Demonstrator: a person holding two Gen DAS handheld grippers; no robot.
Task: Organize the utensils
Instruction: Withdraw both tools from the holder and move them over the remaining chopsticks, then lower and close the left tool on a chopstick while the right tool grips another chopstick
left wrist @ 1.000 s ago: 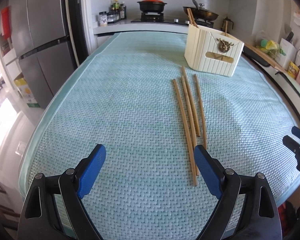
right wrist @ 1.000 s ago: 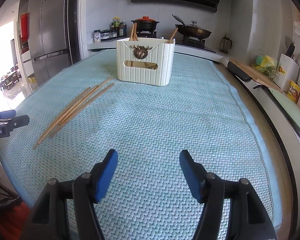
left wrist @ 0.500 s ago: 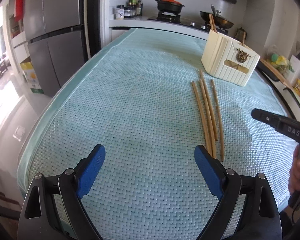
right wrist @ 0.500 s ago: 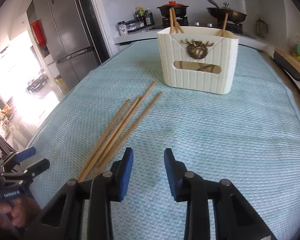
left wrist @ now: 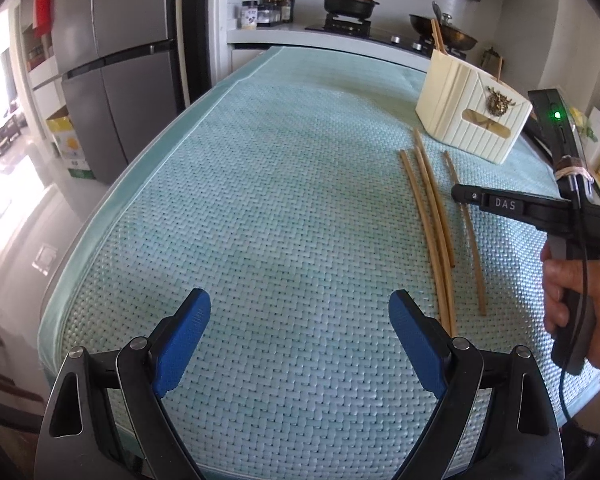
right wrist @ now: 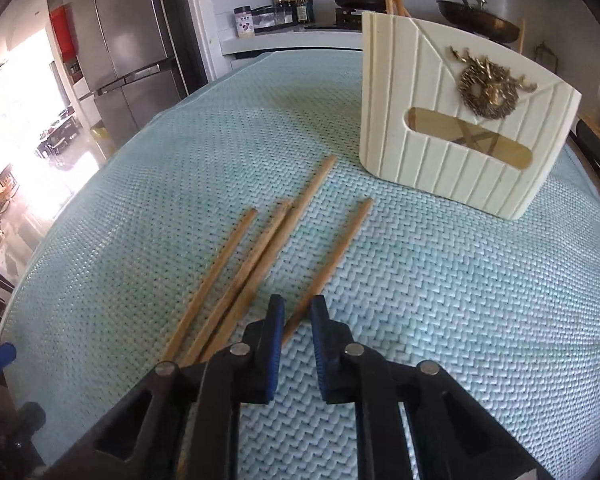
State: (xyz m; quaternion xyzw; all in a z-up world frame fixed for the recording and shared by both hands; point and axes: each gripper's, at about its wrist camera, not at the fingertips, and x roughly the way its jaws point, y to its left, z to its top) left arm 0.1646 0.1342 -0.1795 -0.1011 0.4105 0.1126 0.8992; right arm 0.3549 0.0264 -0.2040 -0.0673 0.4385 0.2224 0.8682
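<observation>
The right gripper has just been closing and its jaws are now narrow, with the near part of the separate chopstick between the blue pads; a small gap is visible on each side, so I cannot say the pads press on it, and I judge it is not yet gripped. The main risk is that the pads close while the stick lies flat on the woven teal mat and only pinch its upper edge, so it may roll out sideways or be pushed along the mat instead of lifting. A second risk is that the left pad also catches the three bundled chopsticks just beside it, because their near ends run close under that finger. If the stick is held far toward one end, the long free part could swing down and hit the rim of the cream utensil holder when it is brought there. The four loose chopsticks lie on the mat between the grippers and the holder, which stands near them and already contains some sticks. Their long axes run away from the camera, with far tips pointing toward the holder, slightly to the right. The left gripper hovers wide open over bare mat, holding nothing
</observation>
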